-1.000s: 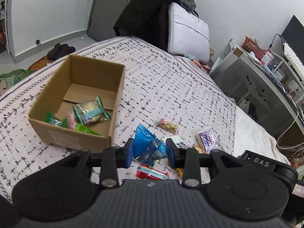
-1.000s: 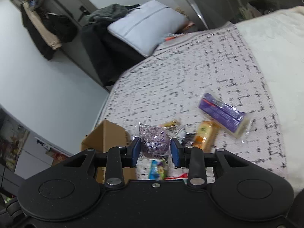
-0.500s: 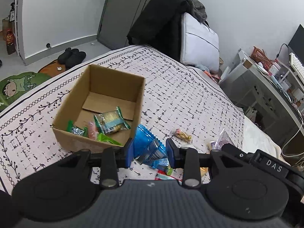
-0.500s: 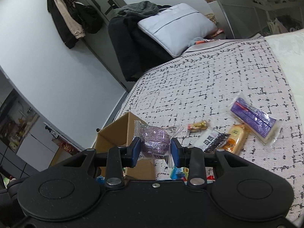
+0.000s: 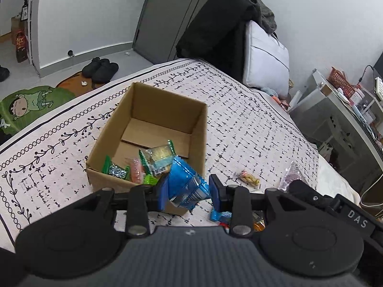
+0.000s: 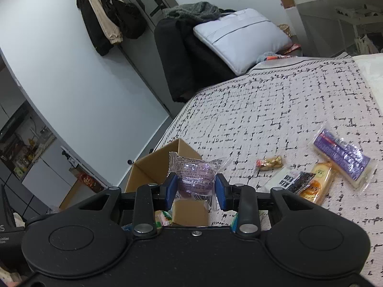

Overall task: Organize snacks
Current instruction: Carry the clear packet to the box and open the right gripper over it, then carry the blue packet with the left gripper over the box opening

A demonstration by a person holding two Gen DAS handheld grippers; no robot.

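Over the near rim of the cardboard box (image 5: 153, 129), the left gripper (image 5: 189, 192) pinches a blue packet (image 5: 185, 186); only this view shows wrapped snacks (image 5: 143, 165) inside. At the box's 3 o'clock, the right gripper (image 6: 196, 191) clamps a purple-filled clear packet (image 6: 195, 175), and only its view shows a purple bar (image 6: 342, 156) and orange packet (image 6: 316, 186) on the bedspread (image 6: 275, 110).
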